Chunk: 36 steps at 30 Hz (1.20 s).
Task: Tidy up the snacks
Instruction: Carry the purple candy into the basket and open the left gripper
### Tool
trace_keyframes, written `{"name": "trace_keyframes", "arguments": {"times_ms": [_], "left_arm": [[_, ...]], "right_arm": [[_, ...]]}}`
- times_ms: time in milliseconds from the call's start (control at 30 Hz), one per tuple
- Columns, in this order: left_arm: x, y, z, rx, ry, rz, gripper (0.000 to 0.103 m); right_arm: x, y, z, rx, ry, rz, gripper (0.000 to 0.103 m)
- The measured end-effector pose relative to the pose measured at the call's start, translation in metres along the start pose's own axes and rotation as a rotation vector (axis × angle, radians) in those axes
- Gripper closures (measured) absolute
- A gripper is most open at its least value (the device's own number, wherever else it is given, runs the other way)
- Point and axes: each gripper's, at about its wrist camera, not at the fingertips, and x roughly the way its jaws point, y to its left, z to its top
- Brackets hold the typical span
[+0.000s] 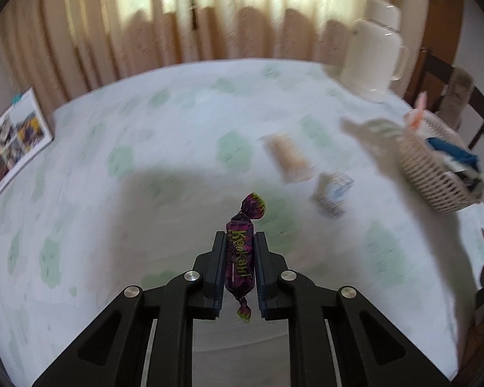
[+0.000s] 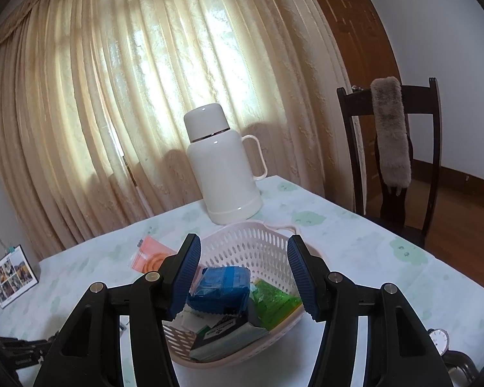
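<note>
My left gripper (image 1: 239,237) is shut on a purple wrapped candy (image 1: 240,251) and holds it above the table. Ahead to the right lie a tan snack pack (image 1: 288,156) and a small blue-white packet (image 1: 334,195), both blurred. The white perforated basket (image 1: 432,174) stands at the far right. In the right wrist view my right gripper (image 2: 243,274) is open and empty just above the basket (image 2: 242,242), which holds a blue pack (image 2: 221,287), a green pack (image 2: 274,303) and a dark packet (image 2: 221,332). An orange packet (image 2: 153,254) lies left of the basket.
A white thermos jug (image 2: 224,167) stands behind the basket, also in the left wrist view (image 1: 372,51). A photo calendar (image 1: 11,143) stands at the table's left edge. A dark chair (image 2: 393,154) with a grey fur cover is at the right. A watch (image 2: 437,340) lies near the right corner.
</note>
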Motion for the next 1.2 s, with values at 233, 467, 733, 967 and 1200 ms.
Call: {"name": "trace_keyframes", "arguments": {"times_ms": [233, 467, 733, 967, 1200], "left_arm": [[-0.026, -0.067, 0.039, 0.123, -0.083, -0.124, 0.089], [-0.031, -0.131, 0.066, 0.207, -0.121, -0.248, 0.089], [-0.010, -0.180, 0.092, 0.237, -0.128, -0.331, 0.089], [0.002, -0.181, 0.097, 0.212, -0.135, -0.342, 0.057], [-0.001, -0.146, 0.100, 0.137, -0.133, -0.305, 0.052]], "right_arm": [[-0.003, -0.007, 0.003, 0.029, -0.011, -0.003, 0.046], [-0.005, -0.014, 0.005, 0.063, -0.012, -0.013, 0.046], [-0.002, -0.013, 0.004, 0.061, 0.012, -0.016, 0.046], [-0.002, -0.013, 0.005, 0.066, 0.016, -0.008, 0.046], [-0.006, -0.008, 0.004, 0.056, 0.006, 0.011, 0.046]]}}
